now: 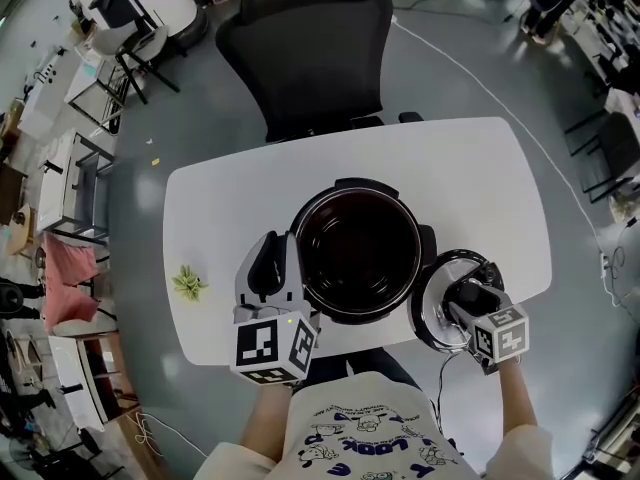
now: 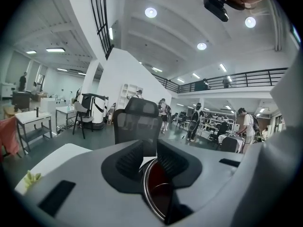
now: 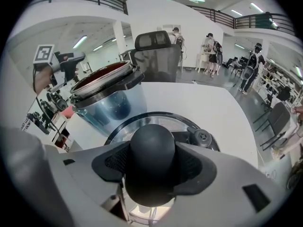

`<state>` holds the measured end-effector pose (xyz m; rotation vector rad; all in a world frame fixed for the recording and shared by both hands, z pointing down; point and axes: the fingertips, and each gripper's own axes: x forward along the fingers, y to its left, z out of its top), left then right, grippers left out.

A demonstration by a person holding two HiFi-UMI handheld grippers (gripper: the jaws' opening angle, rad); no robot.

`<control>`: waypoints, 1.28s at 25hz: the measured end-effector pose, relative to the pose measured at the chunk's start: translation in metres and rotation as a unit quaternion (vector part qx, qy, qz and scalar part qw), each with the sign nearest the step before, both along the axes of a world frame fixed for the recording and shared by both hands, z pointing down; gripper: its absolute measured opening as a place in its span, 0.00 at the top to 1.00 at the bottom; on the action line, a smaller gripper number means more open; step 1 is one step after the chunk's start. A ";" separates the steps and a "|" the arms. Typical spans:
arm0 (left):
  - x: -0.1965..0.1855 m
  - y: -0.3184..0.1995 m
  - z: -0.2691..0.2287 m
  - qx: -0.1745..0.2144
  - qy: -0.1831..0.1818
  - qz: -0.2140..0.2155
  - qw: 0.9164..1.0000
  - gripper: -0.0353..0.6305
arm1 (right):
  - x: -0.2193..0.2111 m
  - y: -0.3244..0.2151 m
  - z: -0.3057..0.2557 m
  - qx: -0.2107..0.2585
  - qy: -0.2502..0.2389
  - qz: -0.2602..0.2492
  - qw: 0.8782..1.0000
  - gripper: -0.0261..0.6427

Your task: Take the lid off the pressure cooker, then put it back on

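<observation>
Our right tongs [image 3: 151,151] grip the lid knob [image 3: 152,138]. Our left tongs [image 2: 150,150] stand open astride the rim of the pressure cooker [image 2: 150,189].

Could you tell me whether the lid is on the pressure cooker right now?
No, the pressure cooker stands open and the lid is beside it, between the jaws of the right gripper.

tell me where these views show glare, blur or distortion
head view: fisheye bows the white table; left gripper view: ceiling lights blow out, the pressure cooker rim is close and soft; right gripper view: the lid knob looms large and soft, the cooker's steel wall shows reflections.
</observation>
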<state>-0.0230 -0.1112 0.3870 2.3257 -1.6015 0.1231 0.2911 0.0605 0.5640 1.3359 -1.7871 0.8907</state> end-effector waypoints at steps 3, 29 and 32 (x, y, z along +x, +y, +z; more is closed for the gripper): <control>-0.008 0.003 0.000 0.000 0.006 -0.004 1.000 0.79 | -0.002 0.008 -0.017 -0.003 -0.003 -0.009 1.000 0.52; -0.049 0.020 0.027 -0.060 0.079 -0.035 0.994 0.65 | -0.063 -0.026 -0.181 0.065 -0.010 -0.146 0.987 0.52; -0.062 0.023 0.040 -0.084 0.102 -0.050 0.990 0.65 | -0.086 -0.038 -0.191 0.069 -0.010 -0.172 0.983 0.52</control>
